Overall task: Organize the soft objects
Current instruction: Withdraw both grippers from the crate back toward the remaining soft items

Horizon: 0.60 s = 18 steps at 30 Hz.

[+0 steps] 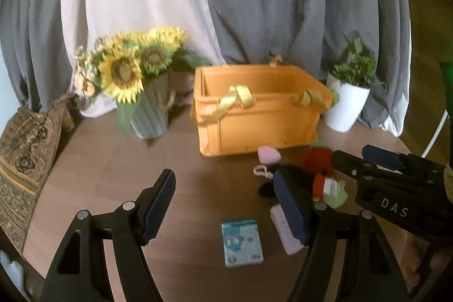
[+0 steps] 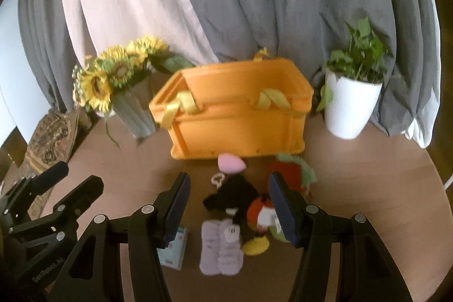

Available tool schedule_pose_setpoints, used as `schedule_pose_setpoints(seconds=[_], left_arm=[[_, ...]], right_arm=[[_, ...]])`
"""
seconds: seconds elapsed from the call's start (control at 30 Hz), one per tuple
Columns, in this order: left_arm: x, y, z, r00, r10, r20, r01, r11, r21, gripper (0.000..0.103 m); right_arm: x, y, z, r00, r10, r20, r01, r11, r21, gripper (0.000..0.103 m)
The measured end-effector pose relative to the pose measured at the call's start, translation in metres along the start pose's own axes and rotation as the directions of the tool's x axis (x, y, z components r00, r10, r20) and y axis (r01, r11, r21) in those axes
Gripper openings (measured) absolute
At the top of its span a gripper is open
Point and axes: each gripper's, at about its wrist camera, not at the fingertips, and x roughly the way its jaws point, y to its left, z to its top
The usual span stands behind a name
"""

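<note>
Several soft things lie on the brown table in front of an orange bin (image 2: 240,120). They are a pink piece (image 2: 229,163), a black plush (image 2: 232,194), a lilac pair of pads (image 2: 220,248), a red and green plush (image 2: 291,169) and an orange and white plush (image 2: 262,212). My right gripper (image 2: 229,205) hovers open above this pile with nothing pressed between its fingers. My left gripper (image 1: 223,203) is open over bare table, just left of the pile. A light blue tissue pack (image 1: 242,242) lies below it. The orange bin (image 1: 254,115) shows no contents from here.
A ribbed vase of sunflowers (image 1: 136,75) stands left of the bin and a white potted plant (image 2: 351,104) right of it. Grey and pale curtains hang behind. A patterned cushion (image 1: 25,160) leans at the table's left edge. The right gripper (image 1: 351,152) sits close beside the left one.
</note>
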Motion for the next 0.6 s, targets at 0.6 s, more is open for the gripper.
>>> schedule_pose_setpoints(seconds=[0.6], left_arm=[[0.032,-0.006,-0.046,0.987,-0.015,-0.159,0.017,1.0,0.008,0.071]], right_arm=[[0.027,-0.002,-0.05,0.988,0.027,-0.152,-0.023,0.999,0.027,0.059]])
